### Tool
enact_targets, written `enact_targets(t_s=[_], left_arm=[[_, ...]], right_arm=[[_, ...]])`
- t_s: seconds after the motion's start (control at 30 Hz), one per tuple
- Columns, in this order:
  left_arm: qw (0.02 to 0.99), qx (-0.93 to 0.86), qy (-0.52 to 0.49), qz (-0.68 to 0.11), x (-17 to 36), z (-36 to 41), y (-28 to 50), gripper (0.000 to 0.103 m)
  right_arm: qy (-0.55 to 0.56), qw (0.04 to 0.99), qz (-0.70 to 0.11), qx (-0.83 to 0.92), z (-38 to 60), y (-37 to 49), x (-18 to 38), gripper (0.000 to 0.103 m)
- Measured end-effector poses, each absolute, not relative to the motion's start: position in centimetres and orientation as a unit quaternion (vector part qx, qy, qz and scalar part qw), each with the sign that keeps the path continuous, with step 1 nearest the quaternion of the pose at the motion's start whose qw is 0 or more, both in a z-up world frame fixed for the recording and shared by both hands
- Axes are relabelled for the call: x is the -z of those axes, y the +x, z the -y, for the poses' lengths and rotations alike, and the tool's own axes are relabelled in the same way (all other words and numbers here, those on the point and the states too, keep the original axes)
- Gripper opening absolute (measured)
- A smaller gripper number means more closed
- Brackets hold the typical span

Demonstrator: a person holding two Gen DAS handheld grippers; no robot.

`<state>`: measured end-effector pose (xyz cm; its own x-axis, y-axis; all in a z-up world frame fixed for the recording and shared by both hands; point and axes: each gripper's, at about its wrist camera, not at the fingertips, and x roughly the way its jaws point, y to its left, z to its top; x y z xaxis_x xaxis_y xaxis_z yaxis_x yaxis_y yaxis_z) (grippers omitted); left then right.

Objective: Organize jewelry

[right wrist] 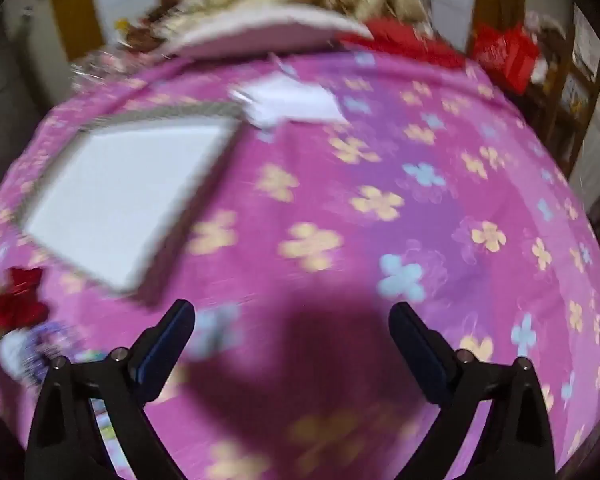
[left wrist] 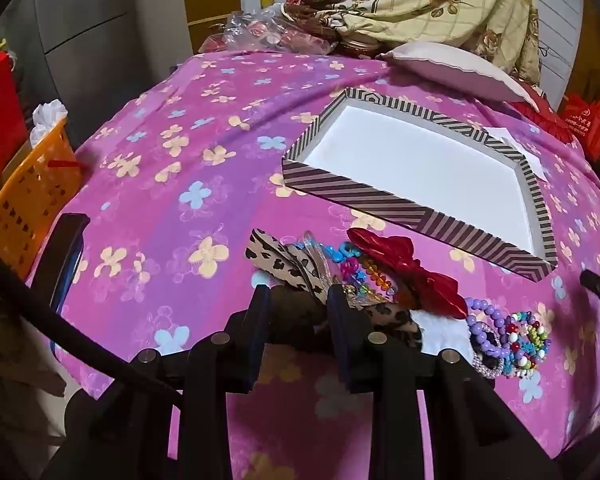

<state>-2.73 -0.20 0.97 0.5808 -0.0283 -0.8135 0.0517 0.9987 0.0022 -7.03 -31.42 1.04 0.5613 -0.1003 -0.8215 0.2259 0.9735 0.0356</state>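
Here, low in the left wrist view, the left gripper (left wrist: 298, 300) is narrowed around a dark scrunchie (left wrist: 296, 322) at the near edge of a jewelry pile (left wrist: 380, 292): leopard-print bows, a red bow (left wrist: 410, 268), purple bead bracelets (left wrist: 486, 330). The pile's long axis runs left to right. Above it, the striped box (left wrist: 356, 190) slants toward the lower right. In the blurred right wrist view, the right gripper (right wrist: 292, 320) gapes wide, holding nothing, over the pink floral cloth (right wrist: 380, 168).

The jewelry pile (left wrist: 380, 288) lies on the bedspread (left wrist: 172, 168), just before the tray (left wrist: 356, 194).
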Motion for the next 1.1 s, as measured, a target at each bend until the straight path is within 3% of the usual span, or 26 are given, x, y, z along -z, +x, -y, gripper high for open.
enact_targets(t_s=[0.43, 1.1], left_arm=[[0.892, 0.012, 0.003, -0.452, -1.8, 0.1, -4.2, 0.050], [0.889, 0.011, -0.004, -0.459, -1.1, -0.1, -4.8, 0.050]], right_arm=[[0.051, 0.899, -0.434, 0.014, 18.0, -8.3, -3.2, 0.100], [0.036, 0.895, -0.444, 0.020, 16.0, -8.6, -3.3, 0.100]])
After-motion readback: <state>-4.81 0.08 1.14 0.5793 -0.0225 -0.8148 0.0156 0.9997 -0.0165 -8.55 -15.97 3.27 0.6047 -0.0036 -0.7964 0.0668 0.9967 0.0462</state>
